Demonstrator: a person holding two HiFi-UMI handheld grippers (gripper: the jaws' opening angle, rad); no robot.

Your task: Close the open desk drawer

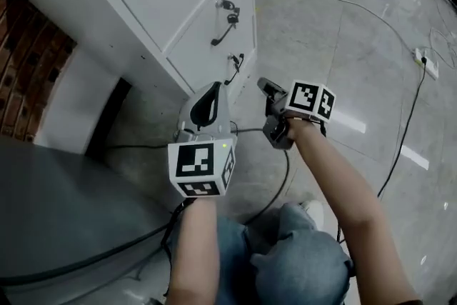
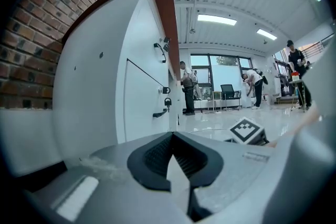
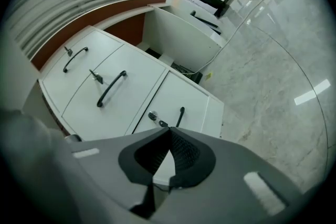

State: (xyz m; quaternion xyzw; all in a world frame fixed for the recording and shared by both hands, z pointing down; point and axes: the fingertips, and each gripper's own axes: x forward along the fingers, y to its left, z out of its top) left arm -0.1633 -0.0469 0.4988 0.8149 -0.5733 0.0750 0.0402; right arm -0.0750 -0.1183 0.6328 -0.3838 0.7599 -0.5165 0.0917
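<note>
A white drawer cabinet (image 1: 143, 3) stands at the upper left on the floor, with three drawer fronts that each carry a black handle (image 1: 227, 28). In the right gripper view the fronts (image 3: 113, 89) look flush with each other; none stands out visibly. My left gripper (image 1: 213, 88) hovers just short of the cabinet's lower corner, shut with nothing in it (image 2: 172, 135). A little further right, my right gripper (image 1: 263, 85) is also shut and empty (image 3: 169, 129), pointing at the lowest front and its handle (image 3: 180, 115).
Black cables (image 1: 400, 132) run over the pale tiled floor, and a power strip (image 1: 427, 64) lies at the right. A dark desk top (image 1: 57, 218) fills the lower left, with a brick wall (image 1: 28, 61) beyond. People (image 2: 187, 86) stand far off.
</note>
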